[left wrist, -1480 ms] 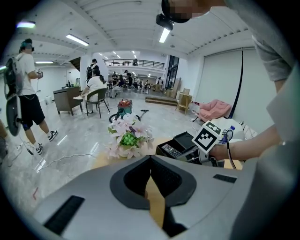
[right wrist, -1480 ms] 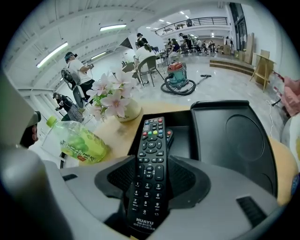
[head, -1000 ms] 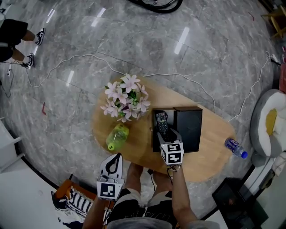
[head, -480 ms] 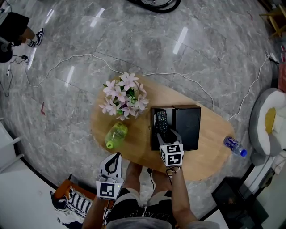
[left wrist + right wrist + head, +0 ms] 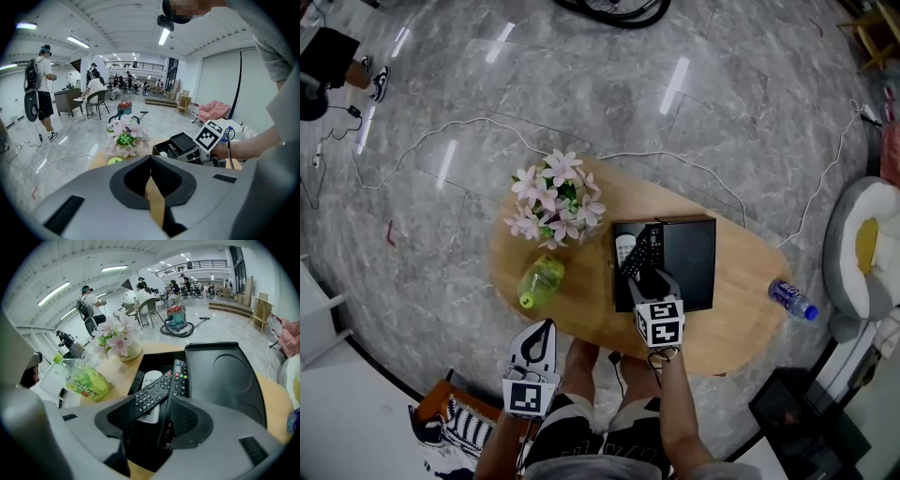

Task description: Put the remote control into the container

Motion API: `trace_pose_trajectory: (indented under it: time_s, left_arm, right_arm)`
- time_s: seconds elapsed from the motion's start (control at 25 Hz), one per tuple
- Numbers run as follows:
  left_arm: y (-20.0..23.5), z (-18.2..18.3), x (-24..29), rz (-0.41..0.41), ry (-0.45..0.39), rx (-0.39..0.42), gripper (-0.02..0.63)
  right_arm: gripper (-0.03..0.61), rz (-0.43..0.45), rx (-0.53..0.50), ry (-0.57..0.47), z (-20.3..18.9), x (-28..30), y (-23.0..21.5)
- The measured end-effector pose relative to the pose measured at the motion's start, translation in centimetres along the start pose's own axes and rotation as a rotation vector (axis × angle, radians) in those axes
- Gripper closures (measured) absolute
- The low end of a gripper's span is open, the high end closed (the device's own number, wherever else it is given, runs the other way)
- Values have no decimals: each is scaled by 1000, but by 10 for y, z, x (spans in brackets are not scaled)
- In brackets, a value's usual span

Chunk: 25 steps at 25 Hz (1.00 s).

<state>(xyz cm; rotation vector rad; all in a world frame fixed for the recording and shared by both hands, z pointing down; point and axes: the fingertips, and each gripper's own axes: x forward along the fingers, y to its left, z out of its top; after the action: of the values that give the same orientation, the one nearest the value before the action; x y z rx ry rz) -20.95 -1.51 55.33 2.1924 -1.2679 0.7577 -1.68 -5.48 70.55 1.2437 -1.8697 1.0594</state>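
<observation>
Left gripper (image 5: 542,330) clenched, empty, parked off the near tabletop (image 5: 741,309) edge, well apart from everything. Right gripper (image 5: 652,277) is the nearer one, over the container (image 5: 694,262). Remote control (image 5: 639,255) sits inside it, long axis slanting up-right off my left jaw, near end between the parted jaws. Looks loose to me. Next I'd back straight out.

Left of the container (image 5: 616,270), a flower vase (image 5: 555,202) and a green bottle (image 5: 541,281) block the way — right of the container, bare tabletop (image 5: 741,291) gives open passage.
</observation>
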Motion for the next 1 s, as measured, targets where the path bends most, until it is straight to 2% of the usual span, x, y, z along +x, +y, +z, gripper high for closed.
trace_pose_trajectory:
  time_s: [0.2, 0.32, 0.44, 0.6, 0.72, 0.84, 1.0]
  left_arm:
    - [-3, 14, -5, -5, -12, 51, 606]
    - [-7, 15, -6, -3, -31, 43, 606]
    - [-16, 27, -10, -15, -48, 64, 606]
    - [-27, 51, -15, -9, -108, 51, 606]
    - [-39, 72, -20, -20, -148, 62, 606]
    - [-51, 97, -26, -30, -188, 81, 606]
    - [-69, 131, -44, -45, -218, 138, 606]
  right_arm:
    - [359, 22, -20, -40, 9, -18, 6]
    - [360, 22, -13, -97, 19, -32, 7]
    - [433, -5, -20, -154, 31, -54, 2]
    - [448, -9, -38, -209, 46, -88, 2]
    - [495, -36, -67, -265, 59, -120, 3]
    - [539, -59, -72, -330, 72, -156, 1]
    - [563, -74, -55, -415, 86, -211, -2]
